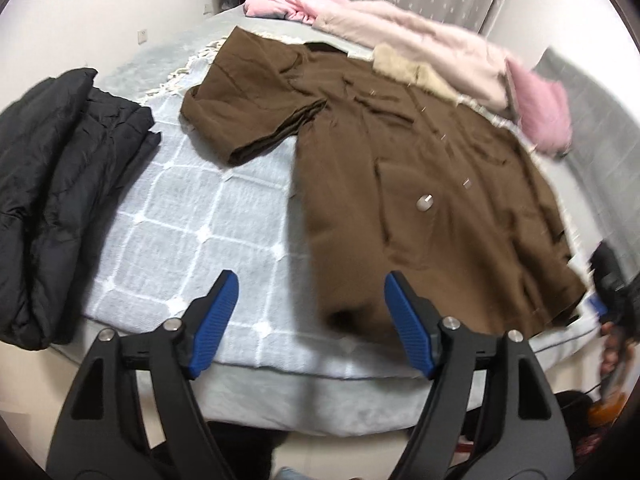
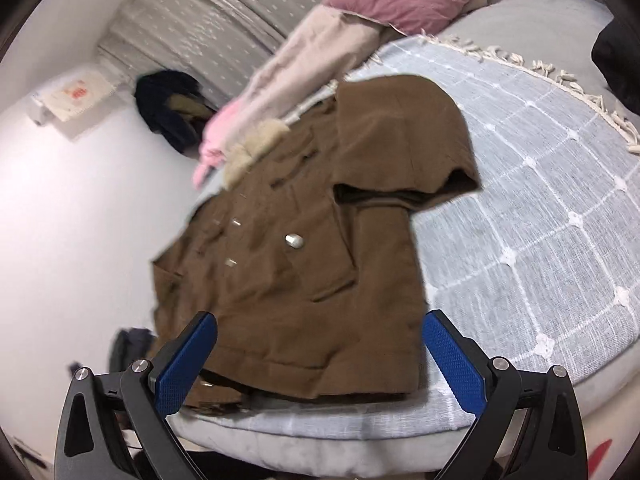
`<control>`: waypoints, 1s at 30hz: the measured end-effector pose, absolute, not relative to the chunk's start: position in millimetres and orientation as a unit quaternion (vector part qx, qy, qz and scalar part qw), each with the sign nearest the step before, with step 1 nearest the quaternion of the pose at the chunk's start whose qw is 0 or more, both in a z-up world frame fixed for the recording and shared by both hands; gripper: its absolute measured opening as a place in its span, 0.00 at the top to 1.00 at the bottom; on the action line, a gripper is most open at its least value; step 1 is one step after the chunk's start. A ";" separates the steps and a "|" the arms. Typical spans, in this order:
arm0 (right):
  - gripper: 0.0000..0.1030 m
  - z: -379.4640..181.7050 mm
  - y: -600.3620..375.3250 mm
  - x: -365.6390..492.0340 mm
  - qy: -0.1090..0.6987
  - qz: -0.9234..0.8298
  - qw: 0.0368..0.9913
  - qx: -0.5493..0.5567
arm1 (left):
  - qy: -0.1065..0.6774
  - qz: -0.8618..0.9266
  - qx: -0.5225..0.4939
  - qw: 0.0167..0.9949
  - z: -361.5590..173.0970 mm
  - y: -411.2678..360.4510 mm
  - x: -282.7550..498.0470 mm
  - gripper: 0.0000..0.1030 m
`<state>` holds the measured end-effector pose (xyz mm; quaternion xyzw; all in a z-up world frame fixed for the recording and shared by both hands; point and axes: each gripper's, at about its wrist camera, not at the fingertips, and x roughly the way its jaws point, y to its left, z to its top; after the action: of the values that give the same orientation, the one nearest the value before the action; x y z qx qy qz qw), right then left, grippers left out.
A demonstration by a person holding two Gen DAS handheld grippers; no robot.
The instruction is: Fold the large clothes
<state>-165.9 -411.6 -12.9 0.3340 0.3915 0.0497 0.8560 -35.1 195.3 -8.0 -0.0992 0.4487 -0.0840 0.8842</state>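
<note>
Brown coat [image 1: 420, 184]: lay flat on the checked blanket [image 1: 192, 220], hem nearest, long axis running from 6 toward 12 o'clock to the collar, one sleeve [image 1: 256, 100] folded out at 10 o'clock. Left gripper [image 1: 312, 312] and right gripper [image 2: 320, 344]: both stood wide apart, holding nothing, the right straddling the hem and judged nearer. Left view alone showed the black jacket [image 1: 60, 200] at 9 o'clock; right view alone showed the hem's underlayer.

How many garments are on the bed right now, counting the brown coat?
4, maybe more hidden. Brown coat spread at the near edge, black jacket folded on its left, pale pink coat behind it, bright pink garment at that coat's right end.
</note>
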 end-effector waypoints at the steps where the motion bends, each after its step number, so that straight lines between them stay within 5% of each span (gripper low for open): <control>1: 0.00 -15.9 -409.4 -163.4 0.402 0.041 0.853 0.329 | 0.445 -0.089 -0.108 0.884 -7.2 195.5 -33.9 0.24; 11: 0.00 -55.7 -420.9 -151.7 0.471 -0.004 0.809 0.353 | 0.506 -0.097 -0.128 0.847 -72.6 182.7 -8.2 0.20; 17: 0.03 -65.6 -405.8 -140.2 0.477 0.030 0.799 0.365 | 0.512 -0.164 -0.148 0.830 -74.7 163.6 -9.3 0.53; 18: 0.11 -71.6 -402.8 -139.7 0.476 0.057 0.784 0.395 | 0.505 -0.173 -0.147 0.833 -71.5 160.8 -11.4 0.68; 20: 0.41 -84.0 -398.9 -136.7 0.482 0.086 0.756 0.434 | 0.486 -0.178 -0.162 0.840 -62.6 163.6 -16.0 0.78; 21: 0.70 -89.6 -395.4 -133.9 0.487 0.102 0.745 0.444 | 0.471 -0.179 -0.171 0.846 -55.2 168.2 -18.4 0.80; 26: 0.82 -49.0 -406.0 -153.5 0.405 0.109 0.800 0.428 | 0.387 -0.174 -0.285 0.860 -20.3 223.5 -36.5 0.82; 30: 0.84 -31.6 -437.0 -171.5 0.385 0.032 0.827 0.408 | 0.478 -0.088 -0.206 0.849 -52.8 218.3 -23.6 0.81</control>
<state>-171.5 -437.0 -31.6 0.4077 0.3851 0.0319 0.8273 -23.6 218.3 -52.8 -0.2058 0.4779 -0.0882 0.8494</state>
